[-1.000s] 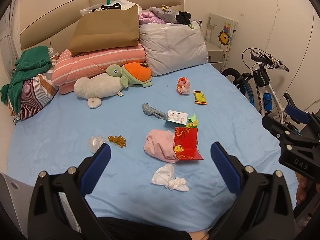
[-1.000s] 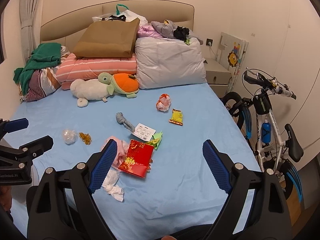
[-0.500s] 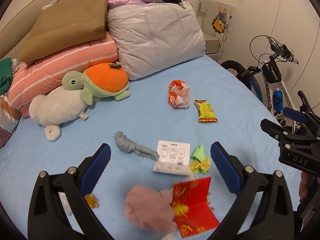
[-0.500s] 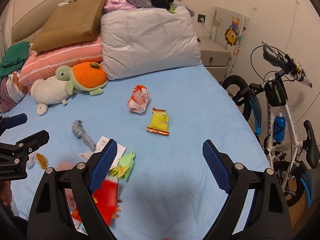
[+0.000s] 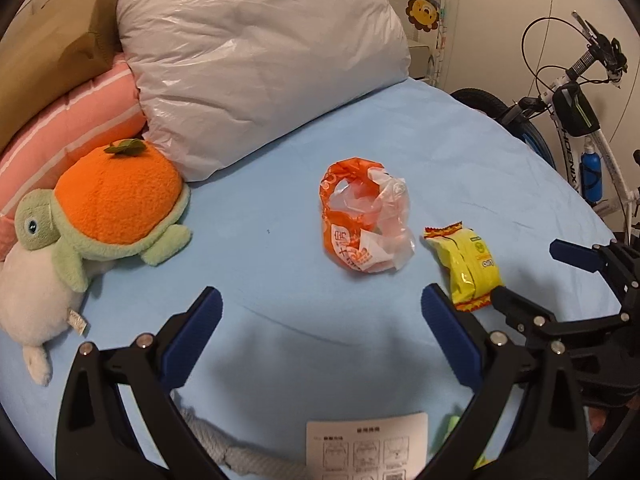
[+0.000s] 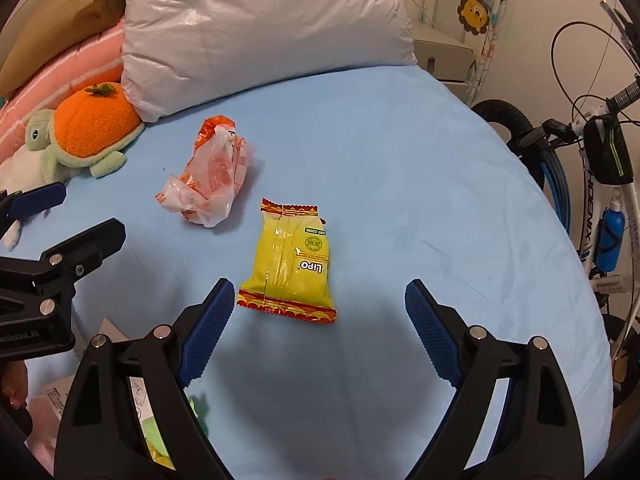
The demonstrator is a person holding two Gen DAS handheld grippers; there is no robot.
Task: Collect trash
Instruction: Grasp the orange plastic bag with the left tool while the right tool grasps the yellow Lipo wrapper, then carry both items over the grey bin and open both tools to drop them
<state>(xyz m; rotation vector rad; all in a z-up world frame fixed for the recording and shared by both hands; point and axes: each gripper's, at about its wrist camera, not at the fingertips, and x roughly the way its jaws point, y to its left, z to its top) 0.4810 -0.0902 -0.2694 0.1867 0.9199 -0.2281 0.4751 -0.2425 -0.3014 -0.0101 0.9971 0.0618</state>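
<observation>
A crumpled orange and clear plastic bag lies on the blue bed sheet. My left gripper hovers just short of it, open and empty. To the bag's right lies a yellow snack packet. My right gripper is open and empty, with the packet's near end between its fingertips' line. The right gripper also shows at the right edge of the left wrist view. A white instruction card and a green paper scrap lie below the grippers.
A plush turtle with an orange shell and a white plush lie at the left. A large grey-white pillow, a pink striped pillow and a brown paper bag fill the bed's head. A bicycle stands beside the right edge.
Both grippers have moved forward over the bed, towards the orange bag and the yellow packet. The red envelope, pink cloth and white tissue have dropped out of view behind them. Both stay open.
</observation>
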